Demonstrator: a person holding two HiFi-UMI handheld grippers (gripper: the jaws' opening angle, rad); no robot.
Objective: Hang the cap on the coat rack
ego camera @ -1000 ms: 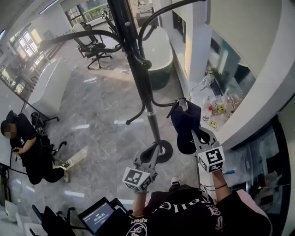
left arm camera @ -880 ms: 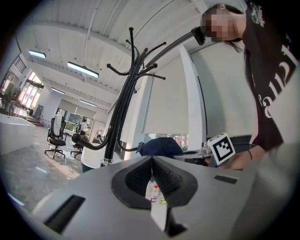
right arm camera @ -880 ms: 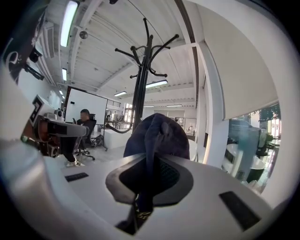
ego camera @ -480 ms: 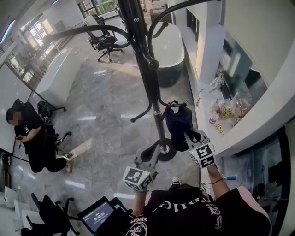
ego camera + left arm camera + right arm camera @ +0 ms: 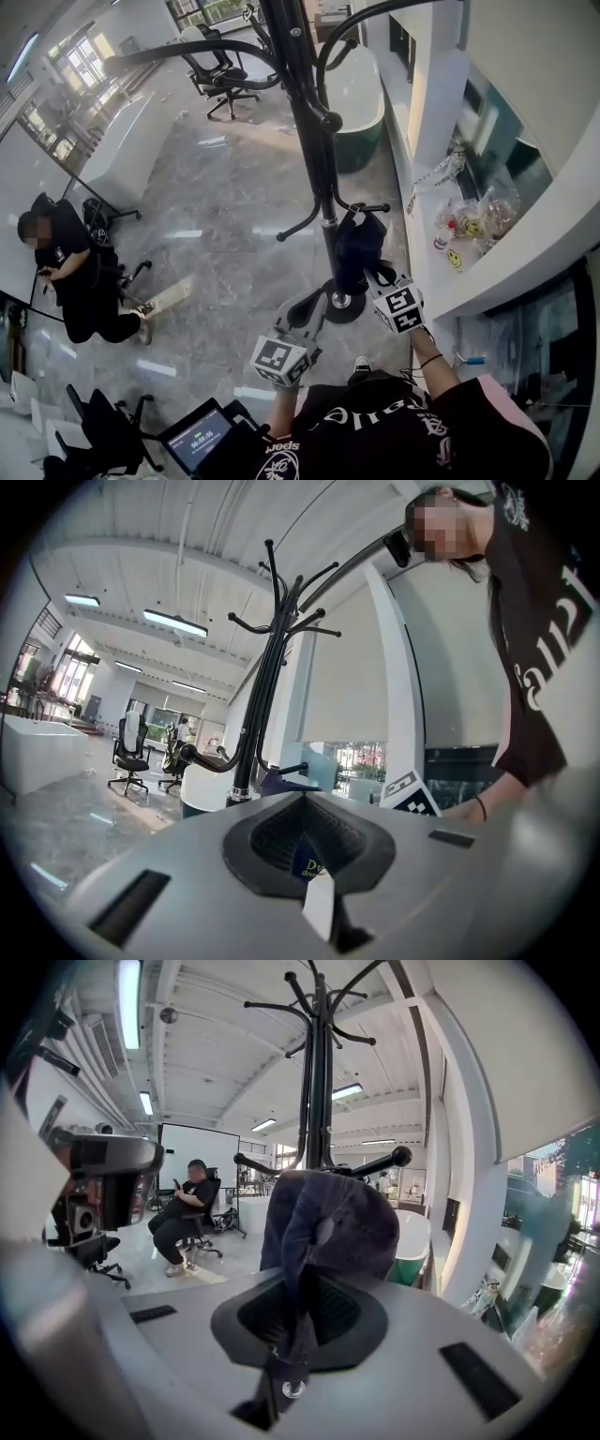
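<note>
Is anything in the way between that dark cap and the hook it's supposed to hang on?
Nothing visible does. The cap, pinched in the right gripper, sits right up against a lower hook of the coat rack, with no other thing between them.

Blk tee [image 5: 403,441] w/ wht print [image 5: 361,415]
</note>
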